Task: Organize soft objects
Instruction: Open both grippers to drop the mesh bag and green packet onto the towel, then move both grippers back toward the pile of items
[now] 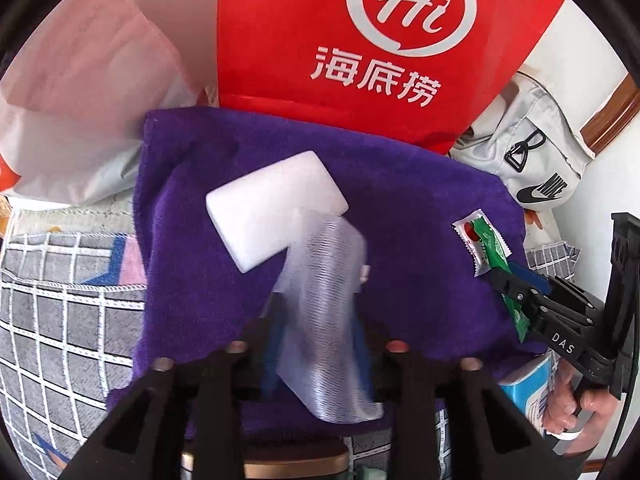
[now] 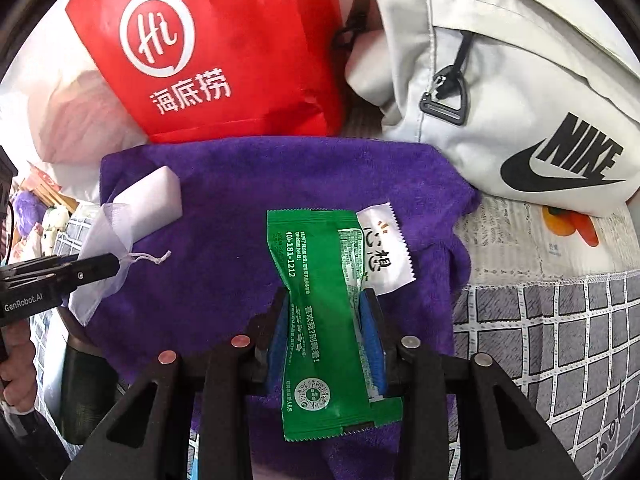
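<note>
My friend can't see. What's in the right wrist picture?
Tongs pinch a green packet over a purple towel. Behind it stand a red bag and a pale bag; at left, other tongs hold a mesh pouch.

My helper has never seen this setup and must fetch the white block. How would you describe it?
Find the purple towel spread in front of the red paper bag. On its left part lies the white block, its near end inside a sheer mesh pouch. It is the only plain, solid white rectangle there; the green packet nearby is printed.
</note>
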A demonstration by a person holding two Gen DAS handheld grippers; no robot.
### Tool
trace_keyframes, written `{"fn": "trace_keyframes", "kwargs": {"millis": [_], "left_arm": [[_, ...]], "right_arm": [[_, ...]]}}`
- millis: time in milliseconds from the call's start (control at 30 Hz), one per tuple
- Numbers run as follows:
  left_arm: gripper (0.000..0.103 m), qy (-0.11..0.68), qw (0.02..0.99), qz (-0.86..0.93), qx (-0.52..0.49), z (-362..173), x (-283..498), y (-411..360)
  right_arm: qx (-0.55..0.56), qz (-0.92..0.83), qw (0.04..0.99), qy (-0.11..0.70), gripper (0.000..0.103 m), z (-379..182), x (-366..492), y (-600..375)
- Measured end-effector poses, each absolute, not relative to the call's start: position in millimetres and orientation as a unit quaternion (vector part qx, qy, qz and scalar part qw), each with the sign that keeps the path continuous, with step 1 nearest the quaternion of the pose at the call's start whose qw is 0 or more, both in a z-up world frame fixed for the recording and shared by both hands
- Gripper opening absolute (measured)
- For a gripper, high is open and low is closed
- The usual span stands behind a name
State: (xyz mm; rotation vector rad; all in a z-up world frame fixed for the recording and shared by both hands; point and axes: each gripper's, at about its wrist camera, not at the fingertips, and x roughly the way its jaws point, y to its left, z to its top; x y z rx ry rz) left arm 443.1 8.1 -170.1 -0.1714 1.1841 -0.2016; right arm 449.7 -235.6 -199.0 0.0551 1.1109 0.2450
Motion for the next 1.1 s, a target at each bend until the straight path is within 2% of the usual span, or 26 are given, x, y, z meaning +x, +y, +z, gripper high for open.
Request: {"fn": "trace_keyframes", "kwargs": {"millis": [33,133,167,200,300,733,867,1100], "left_arm": [[0.048,0.555,0.822,-0.096,-0.083,-170.7,443.5,7.7],[0.062,0.553,0.823,-0.100,-0.085,-170.1,443.7,4.9],[0.065,0.554,0.822,-0.100,-0.082,-169.8,443.6,2.7],[0.066,0.555,0.823,-0.098,-0.078,-168.9,443.2,1.9],[0.067,0.552,0.826,-0.086,-0.067,-165.9,441.9,-1.4],[0.068,0.511,0.847,-0.094,-0.113,-128.7,427.8,13.4],[0.068,0.498,0.855,-0.093,-0.115,-114.6,417.5,17.1],[0.068,0.477,0.868,-0.091,-0.106,-89.6,383.9,23.4]], "right_arm": [[0.029,0.117,0.841,0.527,0.038,-199.4,450.1,-236.8],[0.038,0.125,0.840,0.527,0.042,-200.0,451.6,-237.7],[0.039,0.126,0.841,0.525,0.049,-199.1,451.4,-238.2],[0.039,0.125,0.842,0.523,0.056,-197.6,450.9,-239.7],[0.041,0.125,0.849,0.512,0.064,-191.6,449.1,-242.5],[0.051,0.117,0.876,0.465,0.065,-157.6,430.6,-241.6],[0.044,0.124,0.888,0.440,0.065,-137.2,409.1,-234.2],[0.029,0.150,0.882,0.447,0.065,-122.6,356.0,-215.9]]}}
